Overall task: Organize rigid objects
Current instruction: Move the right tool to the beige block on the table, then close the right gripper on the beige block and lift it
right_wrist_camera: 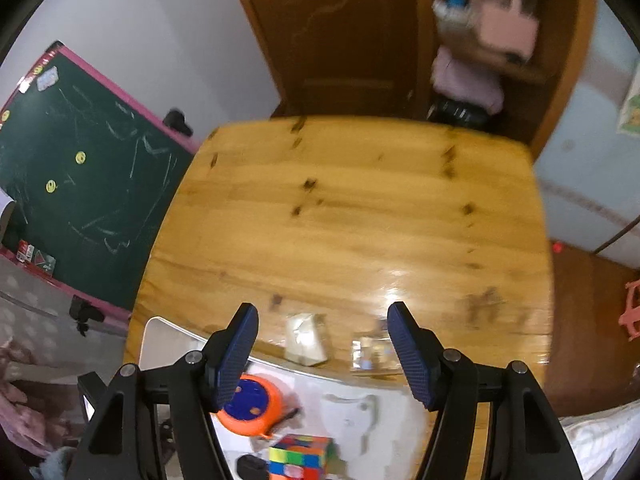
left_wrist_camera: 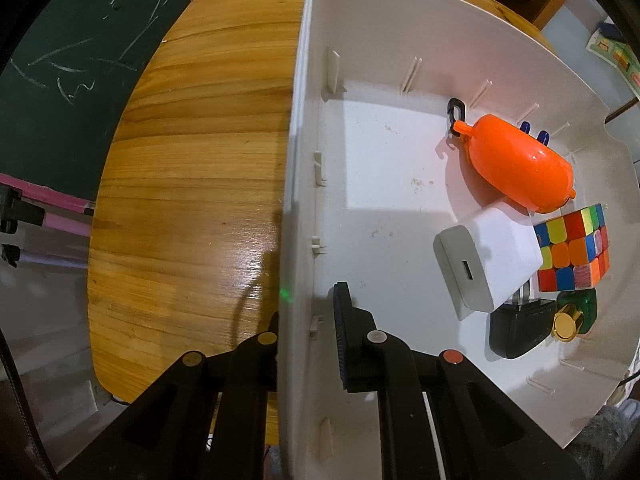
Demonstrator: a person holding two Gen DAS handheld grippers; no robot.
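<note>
Glossy yellow wooden bench [right_wrist_camera: 352, 216] carries a large white plastic bin [left_wrist_camera: 400, 16] along its near edge, with a green chalkboard beyond. The left gripper [left_wrist_camera: 304, 332] has its fingers clamped on the bin's wall. Inside lie an orange plastic toy [left_wrist_camera: 516, 164], a white charger cube [left_wrist_camera: 488, 256], a colourful puzzle cube [left_wrist_camera: 572, 248], a black plug [left_wrist_camera: 516, 332] and a green gold-capped bottle [left_wrist_camera: 576, 312]. The right gripper [right_wrist_camera: 322, 354], fingers spread and empty, hovers near a pale block [right_wrist_camera: 305, 338] and a clear block [right_wrist_camera: 370, 352] on the bench, seemingly left to sort.

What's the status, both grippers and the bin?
Left hand-held gripper shut on white bin wall. Right hand-held gripper open, empty. Two small items on table outside the bin. Path clear.
</note>
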